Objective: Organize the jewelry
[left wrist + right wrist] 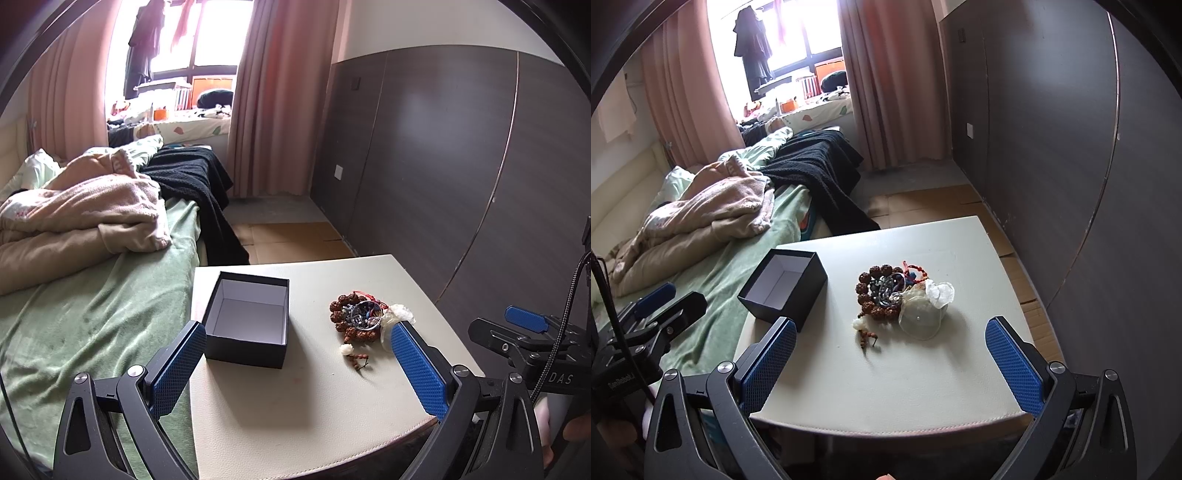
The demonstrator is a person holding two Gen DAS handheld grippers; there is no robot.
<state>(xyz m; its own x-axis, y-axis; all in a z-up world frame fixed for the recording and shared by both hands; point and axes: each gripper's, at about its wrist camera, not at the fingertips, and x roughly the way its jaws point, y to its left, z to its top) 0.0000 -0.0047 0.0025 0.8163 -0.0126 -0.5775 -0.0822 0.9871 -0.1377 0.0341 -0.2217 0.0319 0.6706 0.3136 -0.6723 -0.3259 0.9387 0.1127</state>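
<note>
A heap of jewelry [356, 317] [886, 291] lies on the cream table [295, 406] [905, 380]: brown bead bracelets, red cord, a pale bangle [919, 319] and a small string of beads with a white bead [352, 352] [864, 332]. Left of the heap stands an open black box [247, 321] [783, 290] with a white, empty inside. My left gripper [299, 354] is open above the table's near side, between box and heap. My right gripper [892, 350] is open too, just short of the heap. Each gripper also shows at the edge of the other's view.
A bed [92, 314] with a green sheet, pink blankets and a black throw runs along the table's left side. Dark wall panels [461, 166] stand to the right. Cardboard covers the floor [291, 240] behind the table.
</note>
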